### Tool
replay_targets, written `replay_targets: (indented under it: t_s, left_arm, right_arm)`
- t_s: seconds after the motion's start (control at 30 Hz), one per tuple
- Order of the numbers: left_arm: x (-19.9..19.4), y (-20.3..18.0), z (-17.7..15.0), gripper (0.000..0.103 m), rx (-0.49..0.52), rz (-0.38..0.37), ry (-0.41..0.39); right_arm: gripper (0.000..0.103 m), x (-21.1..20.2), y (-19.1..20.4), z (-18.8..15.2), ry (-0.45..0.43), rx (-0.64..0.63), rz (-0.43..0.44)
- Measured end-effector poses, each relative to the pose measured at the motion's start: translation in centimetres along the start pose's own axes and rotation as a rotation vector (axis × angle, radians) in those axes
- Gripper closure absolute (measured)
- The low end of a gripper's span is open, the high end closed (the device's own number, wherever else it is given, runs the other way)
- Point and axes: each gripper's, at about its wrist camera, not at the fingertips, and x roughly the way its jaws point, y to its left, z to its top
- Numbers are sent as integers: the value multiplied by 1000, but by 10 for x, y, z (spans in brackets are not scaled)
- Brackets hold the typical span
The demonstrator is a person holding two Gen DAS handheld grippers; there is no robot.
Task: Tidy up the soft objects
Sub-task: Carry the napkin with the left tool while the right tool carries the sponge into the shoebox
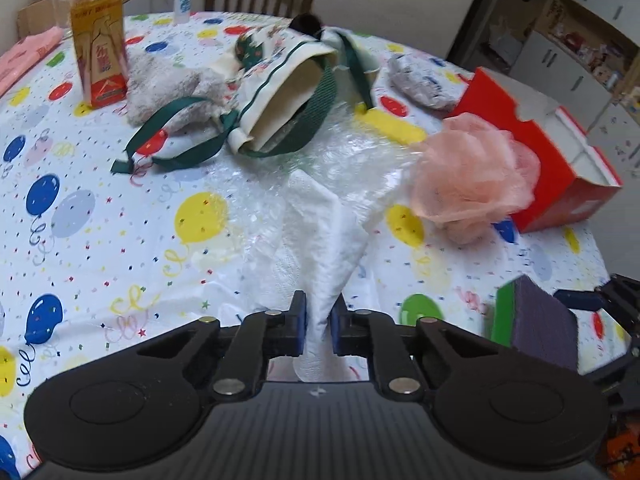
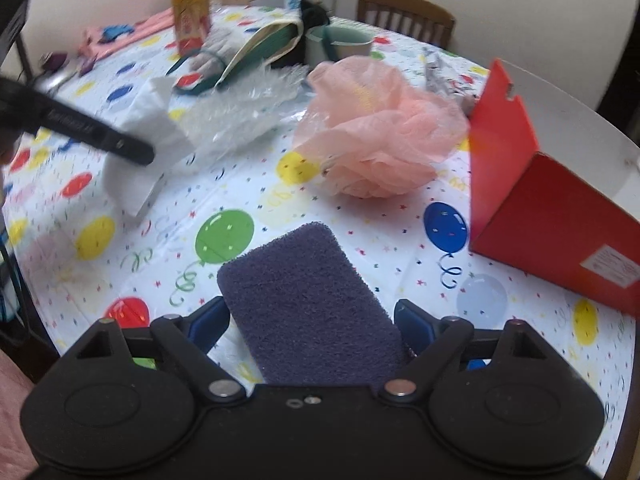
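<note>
White paper towel (image 1: pixel 320 240) is pinched between the closed fingers of the left gripper (image 1: pixel 319 322) at lower centre. The right gripper (image 2: pixel 311 322) clamps a purple sponge (image 2: pixel 308 304). Farther back, a pink mesh loofah (image 2: pixel 376 128) lies mid-frame beside the red box (image 2: pixel 552 220) at right.

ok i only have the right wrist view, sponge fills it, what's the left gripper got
Observer: The left gripper is shut on a white paper towel.
Operator: is the red box open
Observer: Yes, the red box lies with its open top up, showing a white inside.
Operator: does my sponge have another layer
Observer: The left wrist view shows a green layer on the purple sponge.
</note>
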Motion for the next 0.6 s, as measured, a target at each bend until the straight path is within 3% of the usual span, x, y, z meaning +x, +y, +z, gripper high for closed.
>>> replay_targets:
  t_s: [0.27, 0.6]
  left_arm:
    - [-25, -26, 20, 93, 101, -73, -49]
    - [-30, -77, 66, 93, 197, -152, -103]
  right_arm:
    - [14, -38, -17, 14, -69, 138, -27]
    - [14, -86, -59, 45, -161, 187, -92]
